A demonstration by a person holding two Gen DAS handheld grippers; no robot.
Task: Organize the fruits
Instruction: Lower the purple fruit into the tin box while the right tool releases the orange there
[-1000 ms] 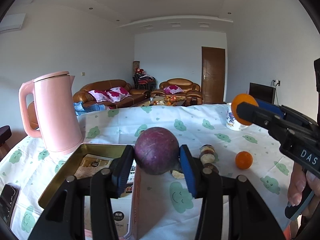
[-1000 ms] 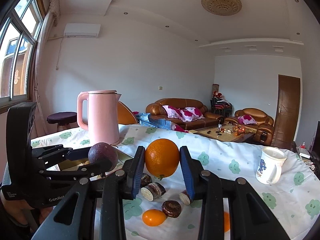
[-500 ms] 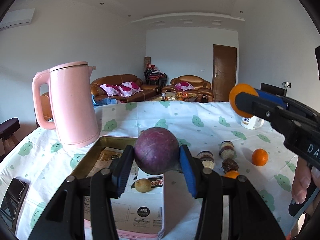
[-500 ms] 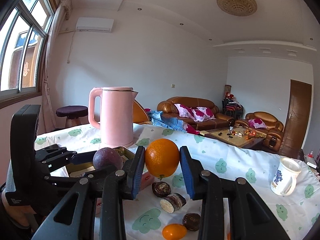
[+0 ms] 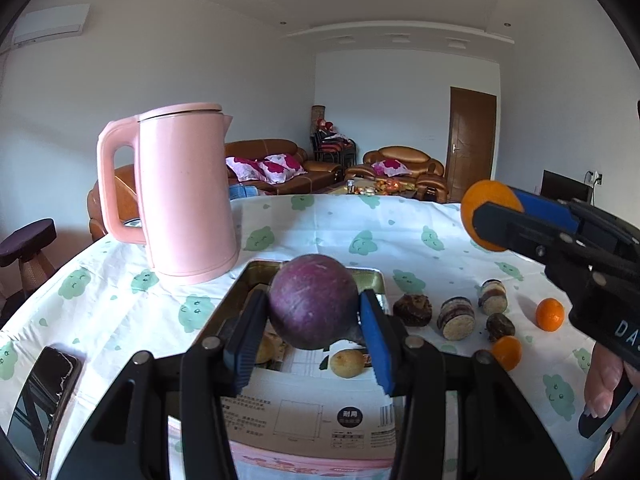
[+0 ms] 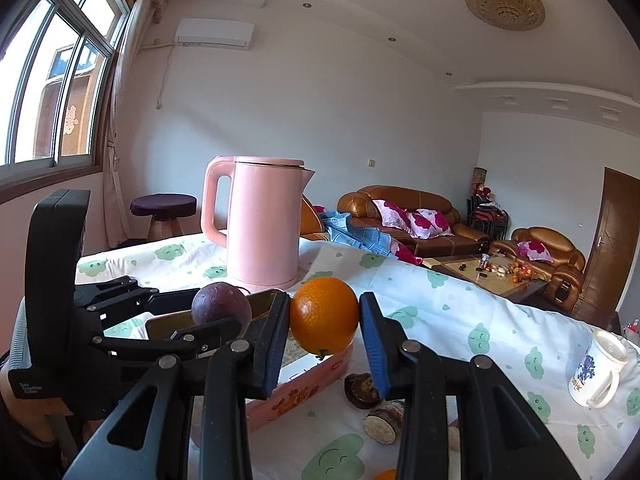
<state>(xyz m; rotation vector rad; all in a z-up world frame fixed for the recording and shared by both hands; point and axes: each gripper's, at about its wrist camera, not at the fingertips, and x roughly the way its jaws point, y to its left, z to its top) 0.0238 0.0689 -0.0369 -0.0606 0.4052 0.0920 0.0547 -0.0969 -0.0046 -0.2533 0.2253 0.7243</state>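
My left gripper [image 5: 314, 303] is shut on a round purple fruit [image 5: 314, 300] and holds it in the air above the open tin box [image 5: 378, 280]. A small yellowish fruit [image 5: 347, 363] lies in that box. My right gripper [image 6: 324, 304] is shut on an orange [image 6: 324, 316], level with the box's pink right wall [image 6: 304, 384]. In the right wrist view the left gripper [image 6: 218, 312] with the purple fruit [image 6: 221, 306] is close on the left. In the left wrist view the orange [image 5: 486, 216] shows at the right.
A pink kettle [image 5: 186, 196] stands behind the box on the left. Right of the box lie several brown cut fruits [image 5: 456, 318] and two small oranges [image 5: 550, 314]. A phone [image 5: 44, 392] lies near the left edge, and a mug [image 6: 598, 368] stands far right.
Both grippers have moved left across the table, each still holding its fruit. The left one now hangs over the box; the kettle and box have slid right in both views.
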